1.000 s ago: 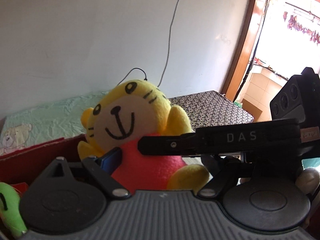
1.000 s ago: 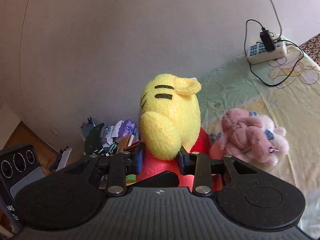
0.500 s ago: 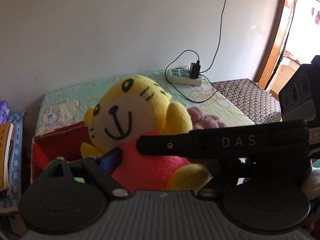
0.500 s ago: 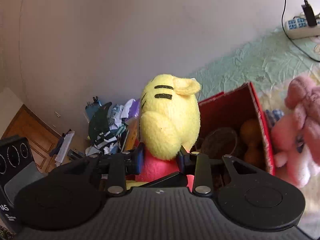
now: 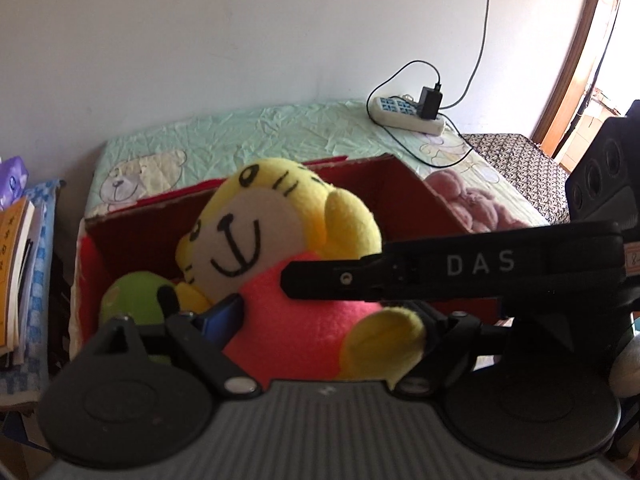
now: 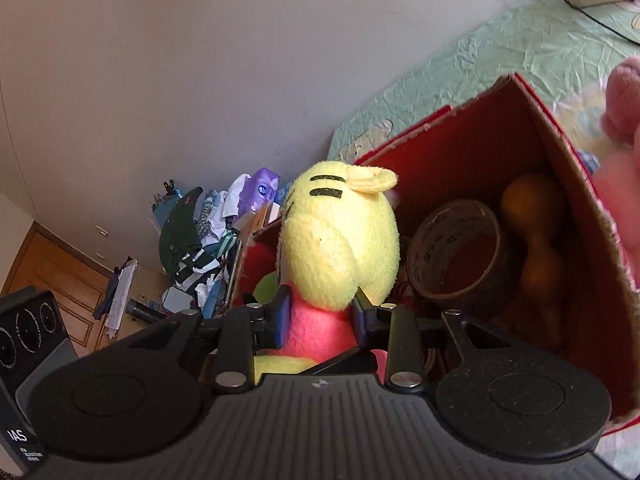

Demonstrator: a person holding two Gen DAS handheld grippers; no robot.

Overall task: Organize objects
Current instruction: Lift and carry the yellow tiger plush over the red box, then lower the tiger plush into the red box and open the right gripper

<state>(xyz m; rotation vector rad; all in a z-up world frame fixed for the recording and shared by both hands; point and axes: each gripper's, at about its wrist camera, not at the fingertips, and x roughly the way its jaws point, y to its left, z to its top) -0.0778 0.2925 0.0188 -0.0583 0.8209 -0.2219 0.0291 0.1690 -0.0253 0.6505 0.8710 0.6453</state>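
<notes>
Left wrist view. Red box (image 5: 404,184): open top, on the green sheet (image 5: 256,132); books stacked off its left wall, pink plush (image 5: 476,200) past its right wall, power strip (image 5: 404,114) behind. Free space above the rim only. My left gripper (image 5: 320,320): jaws about half open, pressed on both sides of the tiger toy (image 5: 288,276) at its red belly; blue pad (image 5: 220,314) on the left flank. They have just opened a little, toy between them. A green toy (image 5: 132,296) lies beside it in the box. Half a second ago the tiger sat higher, above the rim.

Right wrist view. My right gripper (image 6: 320,314): jaws narrow, just closed slightly, clamped on the tiger's red body under its yellow head. A tape roll (image 6: 456,252) and an orange toy (image 6: 532,240) sit inside the box, now closer.
</notes>
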